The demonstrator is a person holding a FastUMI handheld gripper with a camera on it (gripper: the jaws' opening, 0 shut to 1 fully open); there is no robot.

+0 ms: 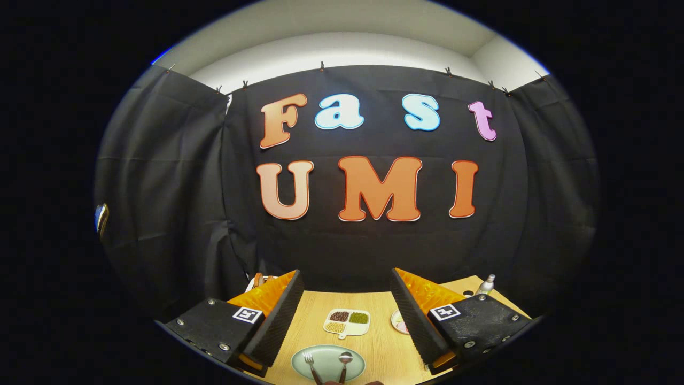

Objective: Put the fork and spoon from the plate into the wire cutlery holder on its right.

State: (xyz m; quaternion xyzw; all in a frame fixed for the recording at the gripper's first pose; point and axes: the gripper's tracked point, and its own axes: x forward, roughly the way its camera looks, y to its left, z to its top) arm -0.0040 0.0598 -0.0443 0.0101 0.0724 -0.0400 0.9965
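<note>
1. Fork and spoon lie side by side on the pale green plate at the bottom centre of the frame, heads pointing away toward the wall and handles toward the camera. That lie probably suits a grasp along the handle.
2. The gripper hangs above the wooden table with its fingers spread wide and nothing between them. The left finger and right finger frame the plate, which sits low between them. Judging by this, the first pick has not begun.
3. Just beyond the plate, at lower centre, rests a white divided dish holding dark, green and pale grains, apart from the cutlery and no part of the job.
4. Right of that dish, a small pinkish plate peeks out beside the right finger, mostly hidden.
5. Farther back at lower right stands a small silver bottle near the table's far edge.
6. I cannot make out the wire cutlery holder; the right finger likely covers that side.
</note>
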